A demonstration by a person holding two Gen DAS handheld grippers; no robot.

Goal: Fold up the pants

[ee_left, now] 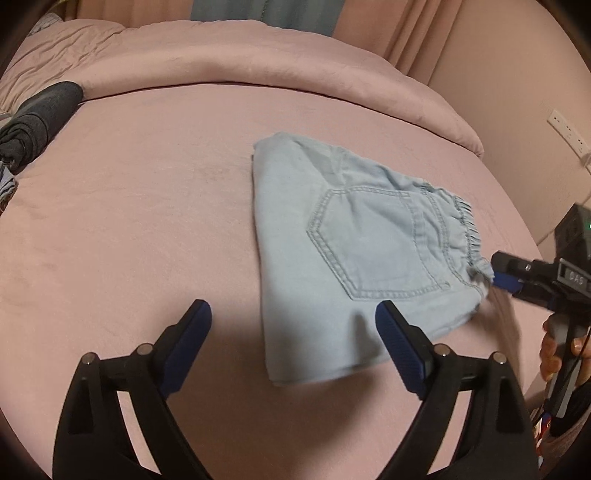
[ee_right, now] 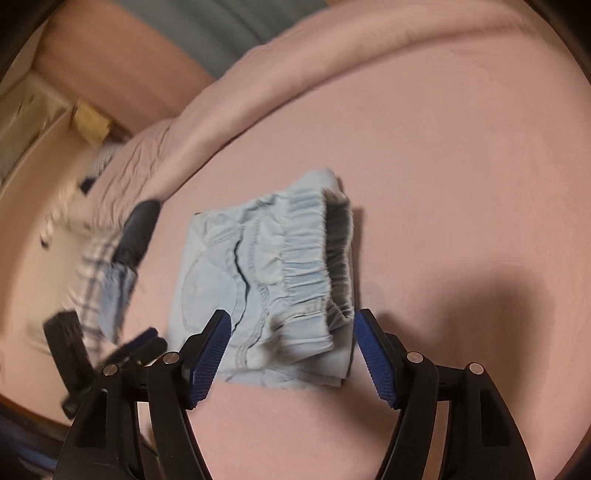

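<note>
Folded pants (ee_left: 354,251), light blue denim, lie flat on the pink bed sheet (ee_left: 147,206), right of centre in the left wrist view. Back pocket (ee_left: 373,240) faces up. The elastic waistband (ee_left: 467,229) sits at the bundle's right edge in that view; the folded edge runs along its left side.

Left gripper (ee_left: 293,319): jaws spread wide, nothing between the blue pads. The right-hand pad hangs over the lower right part of the bundle; whether it touches the cloth cannot be told. The left-hand pad is over bare sheet.

Right gripper (ee_right: 291,332): jaws apart, not clamped. The waistband corner (ee_right: 332,332) of the pants (ee_right: 258,280) lies between the two blue pads, and neither pad presses on it. This view is motion-blurred, so fine contact cannot be judged. In the left wrist view the same gripper (ee_left: 496,275) shows at the right edge, its tip just beside the waistband, with a hand (ee_left: 554,350) on its handle.

Other items: a dark grey garment (ee_left: 40,114) lies at the far left edge of the bed, well apart from the pants. A rolled pink duvet (ee_left: 258,62) runs along the far side of the bed. Curtains (ee_left: 369,22) hang behind it. A wall socket (ee_left: 567,129) is on the right wall.
</note>
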